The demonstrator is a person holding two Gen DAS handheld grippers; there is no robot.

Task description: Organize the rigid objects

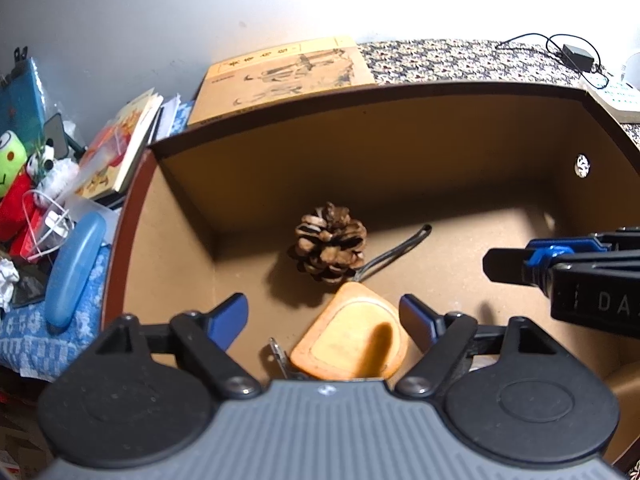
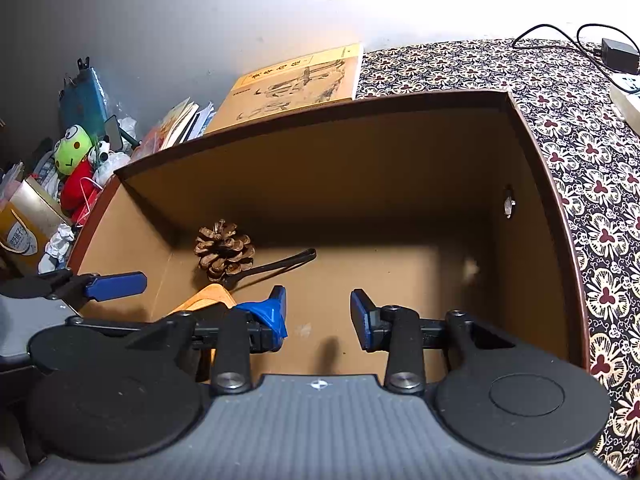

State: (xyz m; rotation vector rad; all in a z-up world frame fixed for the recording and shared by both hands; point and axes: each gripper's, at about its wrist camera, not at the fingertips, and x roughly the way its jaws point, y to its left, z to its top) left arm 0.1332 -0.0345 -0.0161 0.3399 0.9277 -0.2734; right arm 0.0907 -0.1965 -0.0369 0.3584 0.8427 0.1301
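A frog plush (image 2: 71, 151), books (image 2: 182, 122) and a patterned cloth (image 2: 592, 152) surround the scene.

The right gripper (image 2: 318, 314) hung over the box (image 2: 532, 160) with its jaws apart and nothing between them. A pinecone (image 2: 224, 250) lay ahead to its left, the left gripper (image 2: 116, 285) further left.

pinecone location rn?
Inside the brown box, on its floor toward the back left corner. In the left wrist view the pinecone sits just beyond the orange card holder, beside its black strap.
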